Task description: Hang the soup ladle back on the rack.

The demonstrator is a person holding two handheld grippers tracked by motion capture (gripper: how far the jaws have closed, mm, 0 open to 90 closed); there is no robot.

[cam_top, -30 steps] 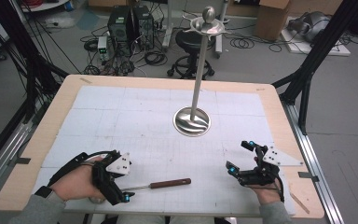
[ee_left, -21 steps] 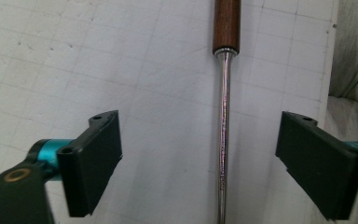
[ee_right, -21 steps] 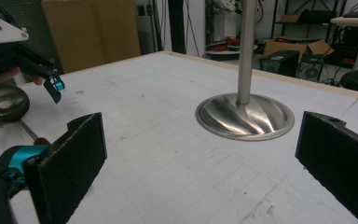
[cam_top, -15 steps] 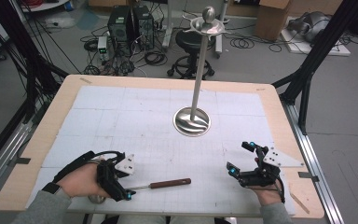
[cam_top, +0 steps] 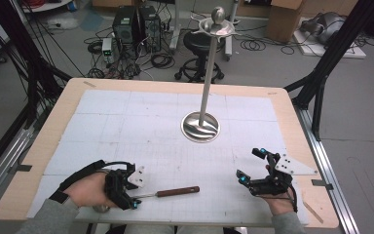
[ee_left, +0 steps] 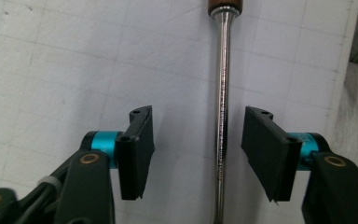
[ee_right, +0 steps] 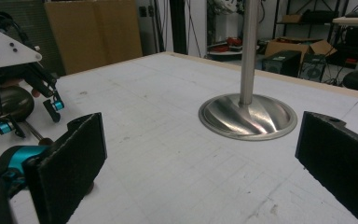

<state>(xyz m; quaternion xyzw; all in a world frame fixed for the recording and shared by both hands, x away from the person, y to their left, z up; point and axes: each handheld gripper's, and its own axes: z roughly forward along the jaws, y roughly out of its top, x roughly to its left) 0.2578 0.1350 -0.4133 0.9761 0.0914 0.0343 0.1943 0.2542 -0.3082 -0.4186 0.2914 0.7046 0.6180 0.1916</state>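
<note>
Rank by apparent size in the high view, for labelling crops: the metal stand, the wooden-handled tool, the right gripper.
1. metal stand, tallest by far.
2. wooden-handled tool and right gripper: they look about alike, so I won't rank them.

A wooden-handled ladle [cam_top: 168, 193] with a steel shaft is lying flat before me at the table's near-left edge, handle pointing right.

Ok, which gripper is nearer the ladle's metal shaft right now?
Left. The left gripper has its open jaws on either side of the ladle's metal shaft, not yet closed. The right gripper is open too, well off past the wooden handle.
</note>
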